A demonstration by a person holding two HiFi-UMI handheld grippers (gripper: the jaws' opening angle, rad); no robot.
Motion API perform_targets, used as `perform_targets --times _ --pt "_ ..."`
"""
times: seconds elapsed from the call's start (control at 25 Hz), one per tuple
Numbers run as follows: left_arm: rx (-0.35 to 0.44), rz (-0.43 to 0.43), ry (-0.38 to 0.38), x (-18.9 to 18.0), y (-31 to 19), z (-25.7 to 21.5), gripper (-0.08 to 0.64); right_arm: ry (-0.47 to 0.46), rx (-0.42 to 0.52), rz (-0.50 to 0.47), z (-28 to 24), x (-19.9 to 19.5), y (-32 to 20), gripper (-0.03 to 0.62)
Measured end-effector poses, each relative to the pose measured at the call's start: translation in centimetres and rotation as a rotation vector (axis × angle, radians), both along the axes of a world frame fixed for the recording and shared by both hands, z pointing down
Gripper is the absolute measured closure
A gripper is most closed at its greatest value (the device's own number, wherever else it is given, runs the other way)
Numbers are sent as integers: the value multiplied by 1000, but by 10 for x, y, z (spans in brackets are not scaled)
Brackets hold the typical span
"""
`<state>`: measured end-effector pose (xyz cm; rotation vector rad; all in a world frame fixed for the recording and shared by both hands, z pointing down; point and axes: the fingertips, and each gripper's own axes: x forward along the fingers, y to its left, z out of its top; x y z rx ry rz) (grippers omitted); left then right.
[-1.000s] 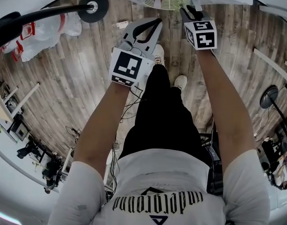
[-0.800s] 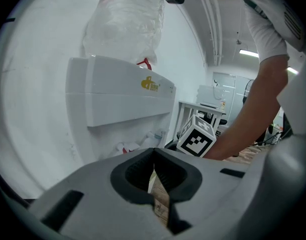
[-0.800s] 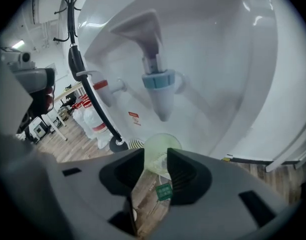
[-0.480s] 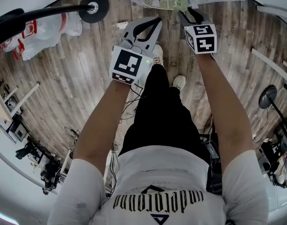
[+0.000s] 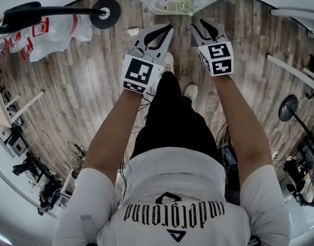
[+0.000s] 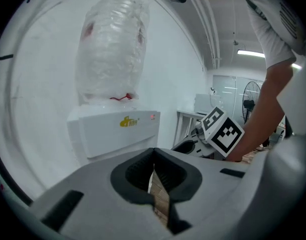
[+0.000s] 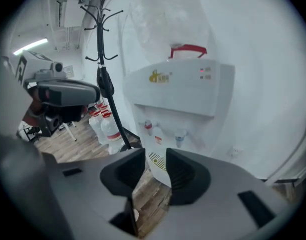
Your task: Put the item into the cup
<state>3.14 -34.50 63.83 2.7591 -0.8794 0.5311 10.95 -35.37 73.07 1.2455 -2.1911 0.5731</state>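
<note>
Both grippers are empty, left gripper pinched shut, right gripper with jaws just sprung apart then eased in a little; beyond them at top centre, nearer the right, a small green thing, cup or item unclear, sits on the dispenser's grille.

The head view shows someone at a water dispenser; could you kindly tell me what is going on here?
A person stands facing the water dispenser, holding two claws. The left claw is shut and empty. The right claw has just been opening, then eased in slightly; its jaws stand apart with nothing between them. Neither claw touches the dispenser.
</note>
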Motion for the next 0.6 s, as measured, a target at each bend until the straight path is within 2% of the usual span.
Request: perform_targets --times 0.28,0.44,0.6 --pt "28 -12 28 14 50 -60 552 -16 148 -53 -101 4 55 488" --pt "41 -5 61 23 87 -102 552 -59 182 -74 -152 10 99 518" --pt "91 10 108 30 117 -150 552 -83 250 -89 -202 22 131 550"
